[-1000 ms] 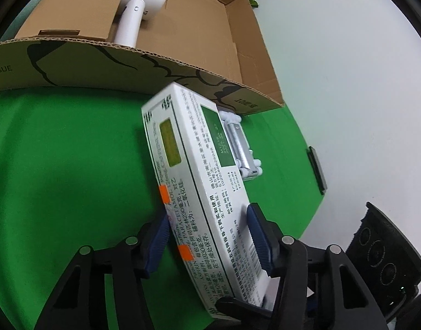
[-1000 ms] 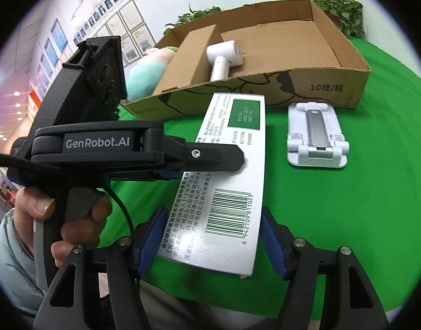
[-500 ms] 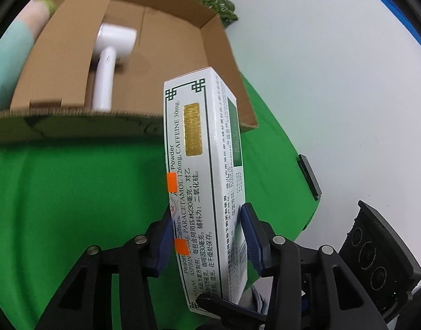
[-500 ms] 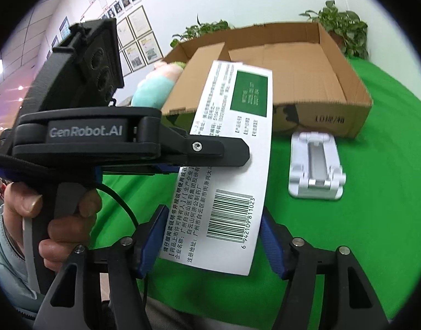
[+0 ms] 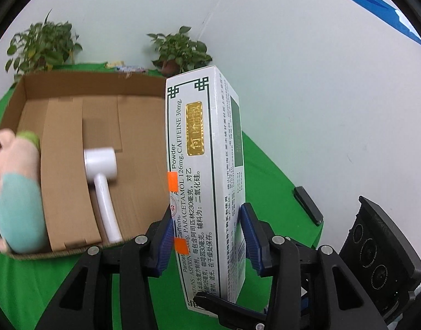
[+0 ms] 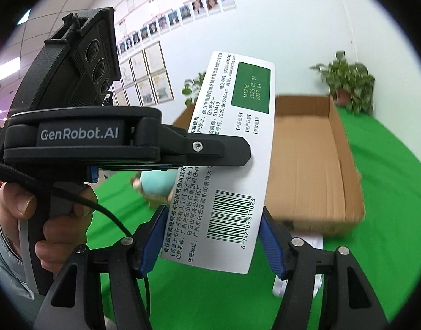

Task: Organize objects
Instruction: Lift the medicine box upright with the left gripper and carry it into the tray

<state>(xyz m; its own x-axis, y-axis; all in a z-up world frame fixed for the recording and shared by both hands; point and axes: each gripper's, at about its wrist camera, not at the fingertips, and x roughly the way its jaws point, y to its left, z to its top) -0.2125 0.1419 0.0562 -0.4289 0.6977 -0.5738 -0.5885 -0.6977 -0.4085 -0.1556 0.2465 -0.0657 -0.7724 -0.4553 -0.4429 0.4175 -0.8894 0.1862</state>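
Note:
A long white medicine box (image 5: 203, 176) with green borders is held upright above the green table, in front of an open cardboard box (image 5: 81, 88). My left gripper (image 5: 207, 236) is shut on its lower part. My right gripper (image 6: 210, 242) also has its blue pads against the same medicine box (image 6: 232, 148) near the barcode end. The left gripper's body (image 6: 81, 134) shows at the left of the right wrist view. In the cardboard box lie a white hair dryer (image 5: 103, 184) and a plush toy (image 5: 15, 192).
A white phone stand (image 6: 312, 283) lies on the green cloth (image 5: 31, 283) below the right gripper. A black flat device (image 5: 308, 205) lies near the table's right edge. Potted plants (image 5: 180, 52) stand behind the cardboard box against the white wall.
Both grippers have lifted the medicine box from lying low over the table to upright and higher, closer to the cardboard box. The box interior now shows from above.

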